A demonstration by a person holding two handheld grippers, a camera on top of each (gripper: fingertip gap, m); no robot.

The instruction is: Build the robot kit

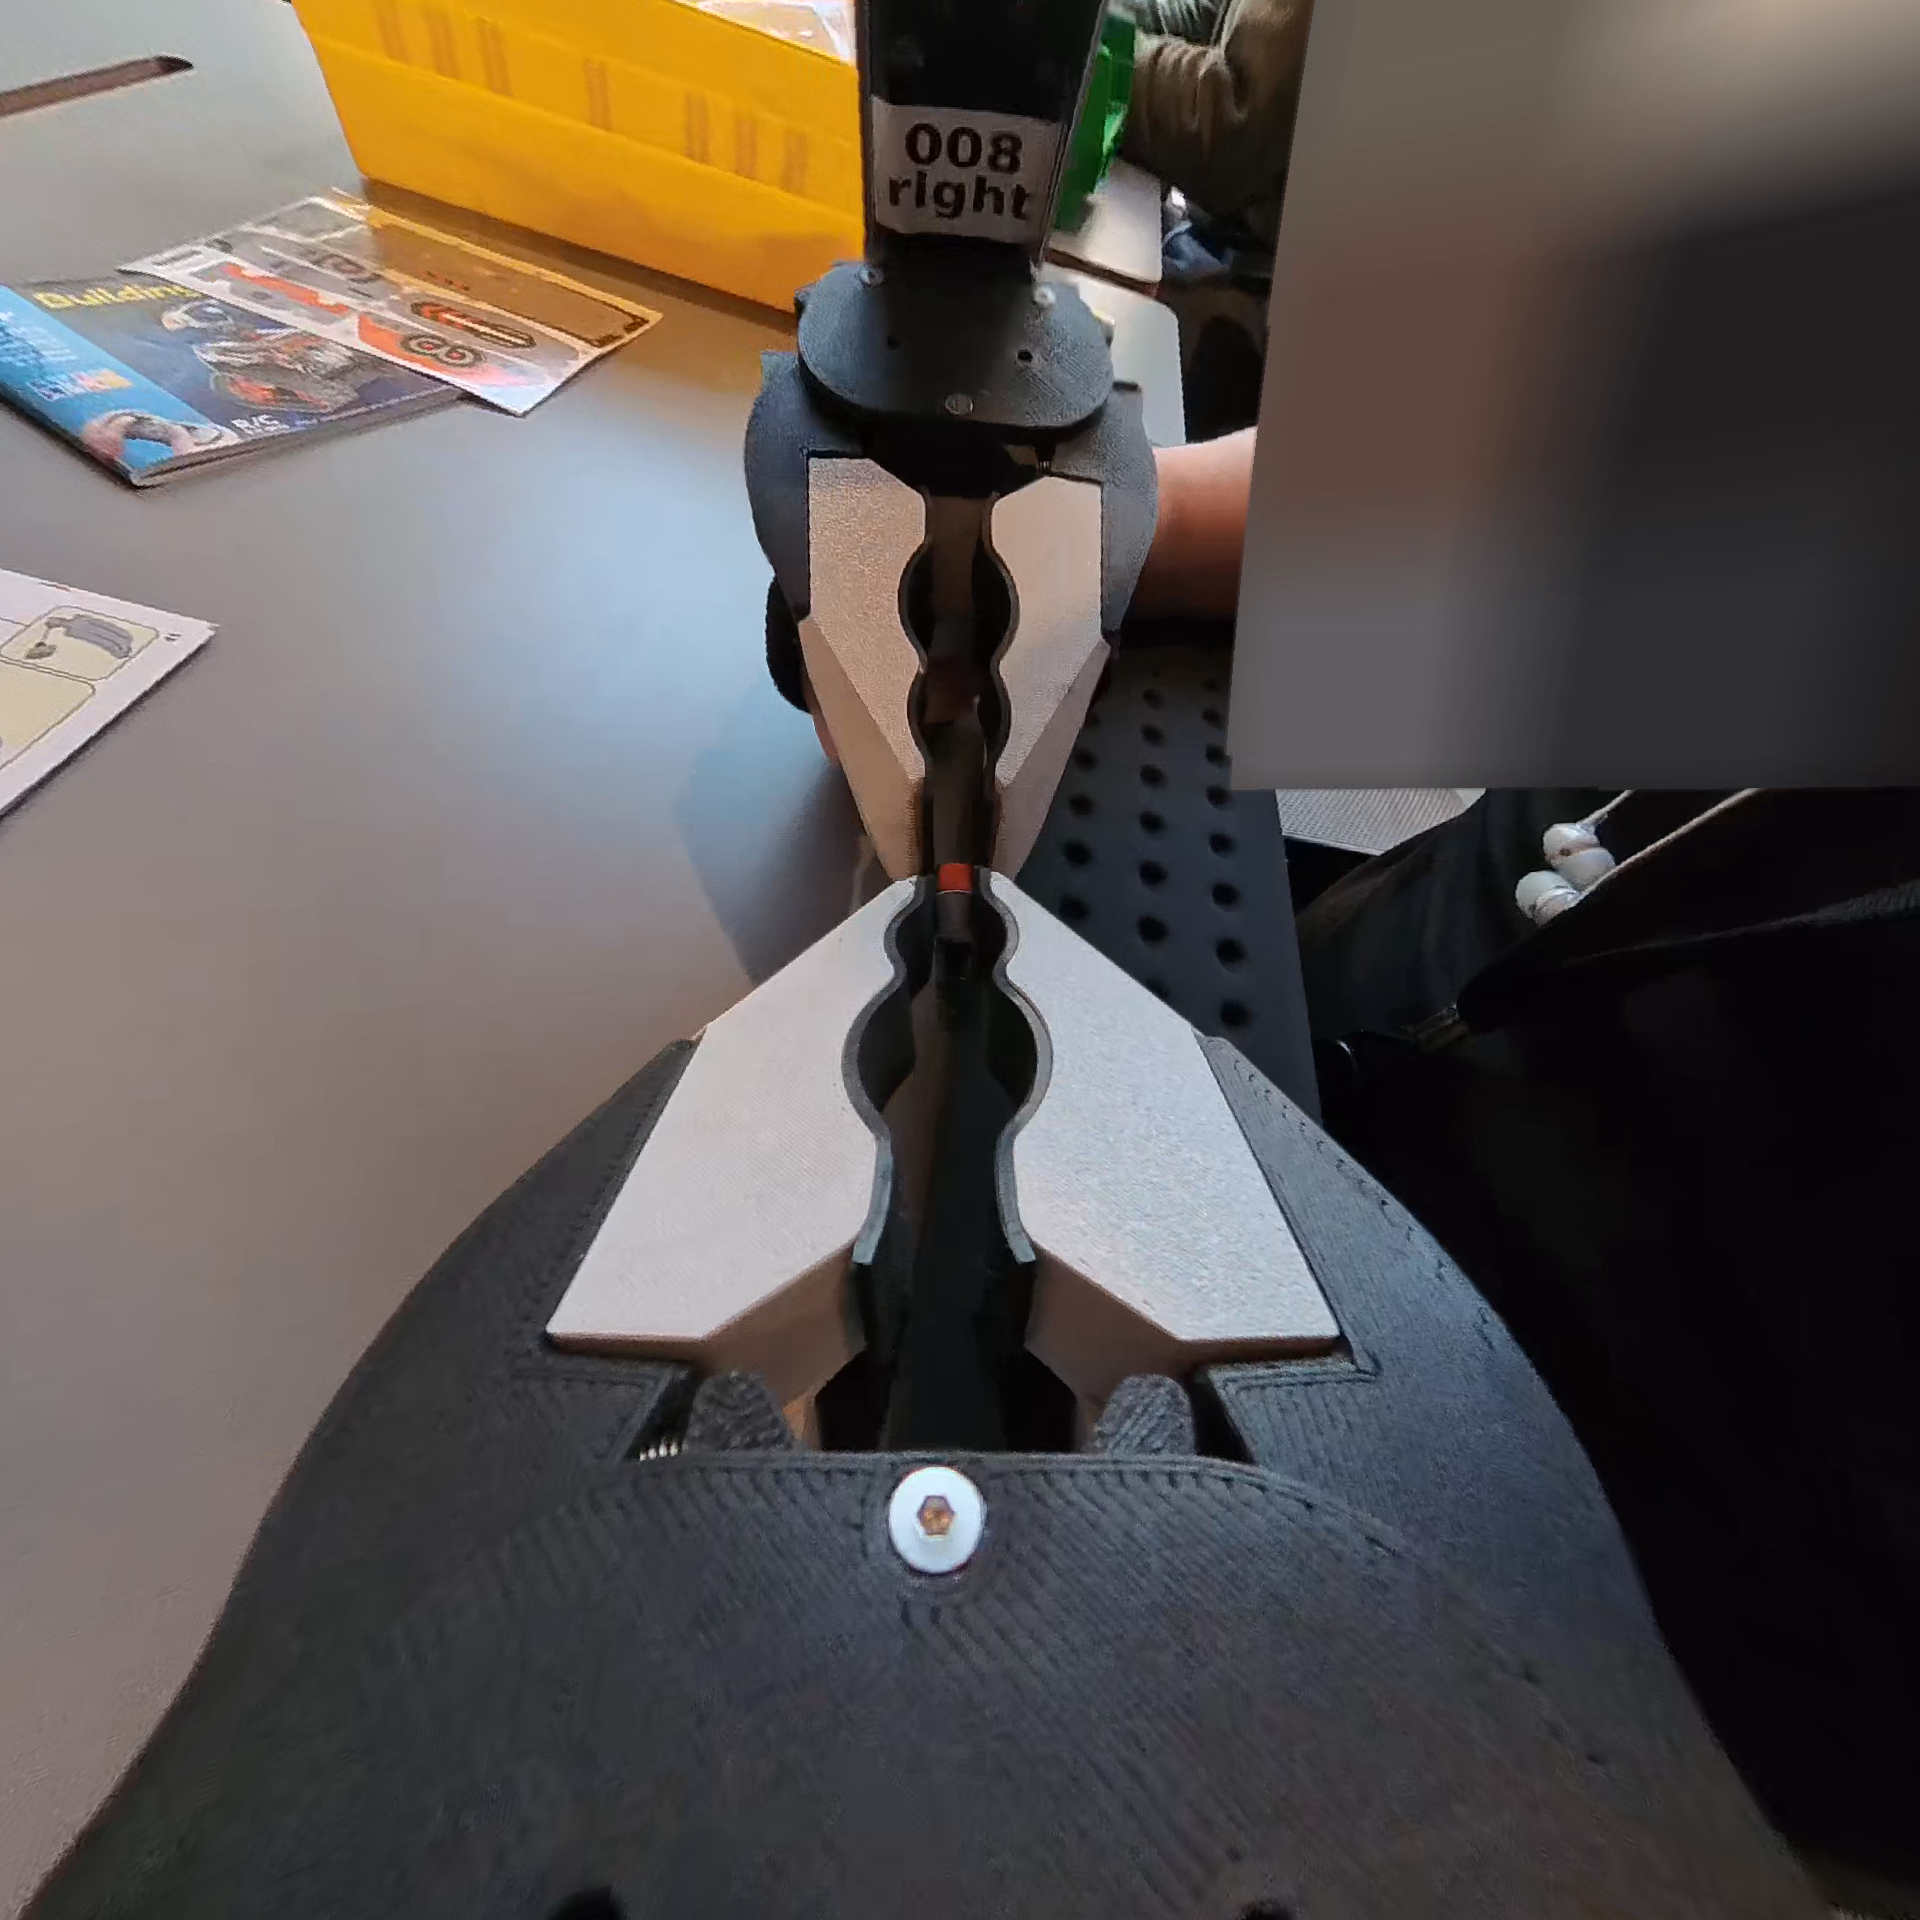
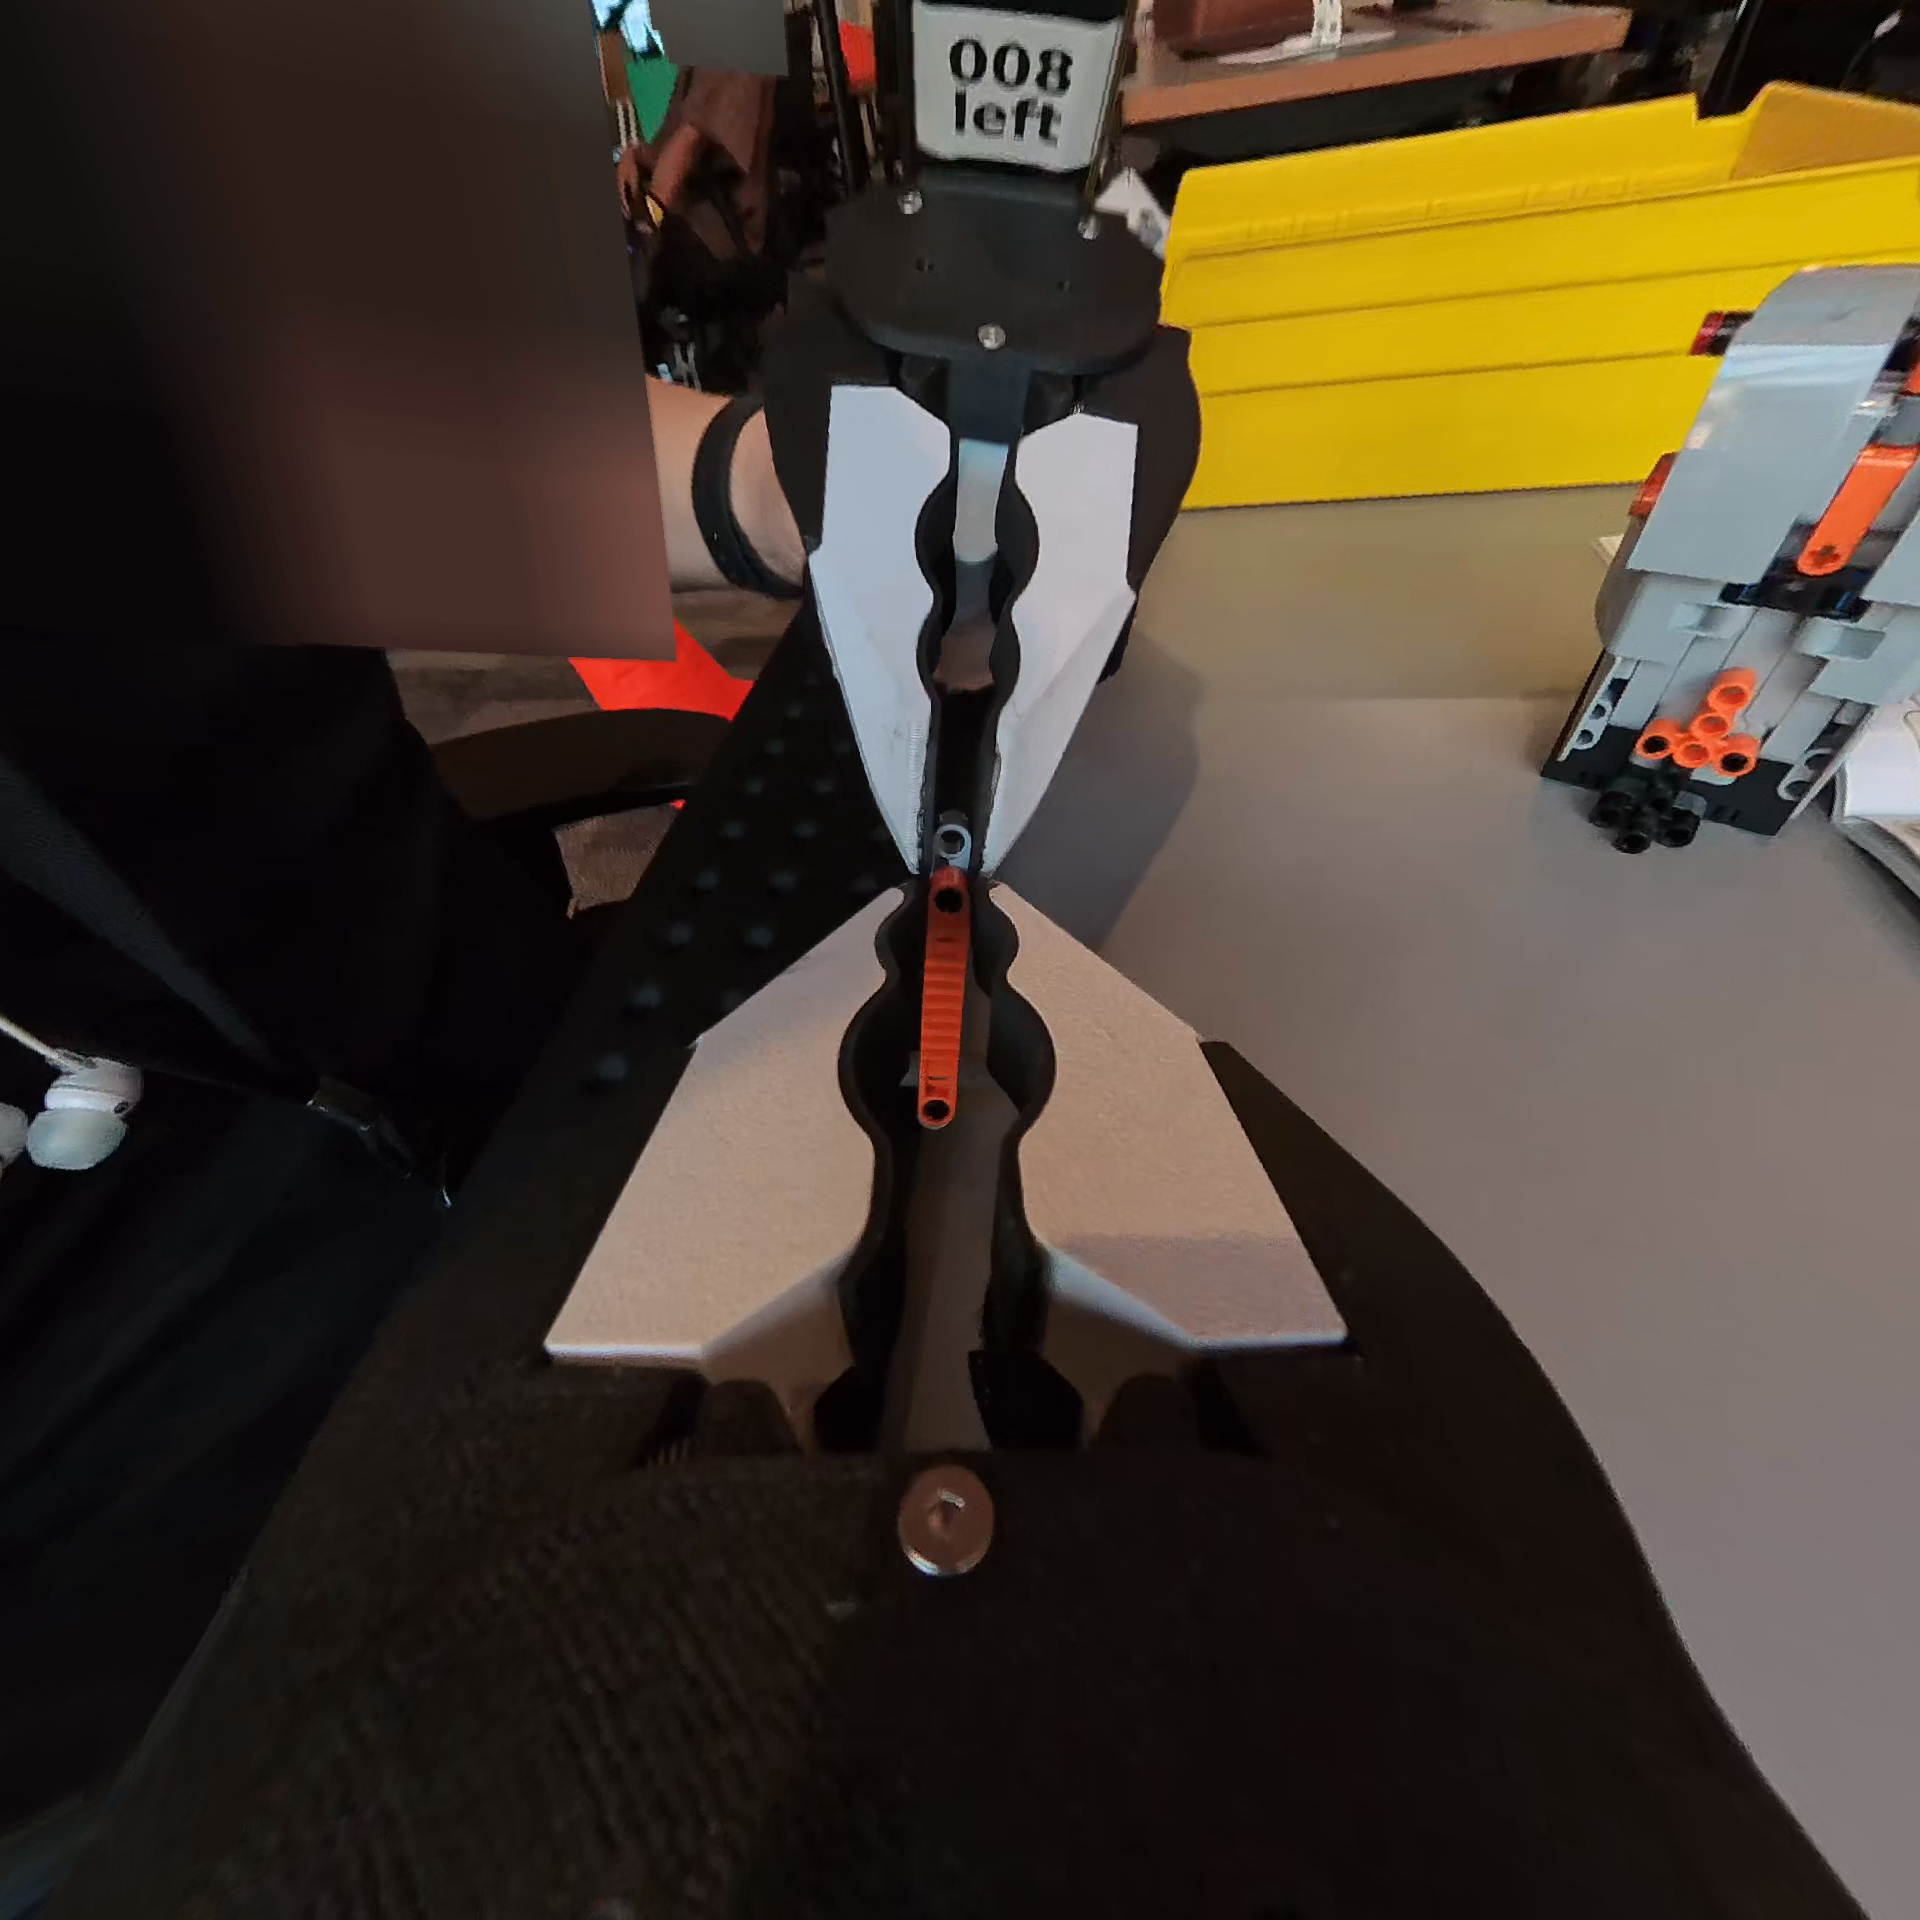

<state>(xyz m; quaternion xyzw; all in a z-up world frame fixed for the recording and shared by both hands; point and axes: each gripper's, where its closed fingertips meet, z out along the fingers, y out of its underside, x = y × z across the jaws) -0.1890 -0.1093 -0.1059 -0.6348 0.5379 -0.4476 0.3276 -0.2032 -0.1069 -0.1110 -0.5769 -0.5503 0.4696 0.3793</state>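
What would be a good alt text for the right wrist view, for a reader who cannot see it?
The right claw, shut on an orange toothed beam, meets the left claw tip to tip above a grey table. A grey and orange brick model and a yellow bin stand at the right.

The left claw (image 1: 951,894) and right claw (image 2: 951,883) meet tip to tip over the grey tabletop (image 1: 468,831); the yellow plastic bin (image 2: 1507,343) stands far, the grey-and-orange brick model (image 2: 1756,582) right.
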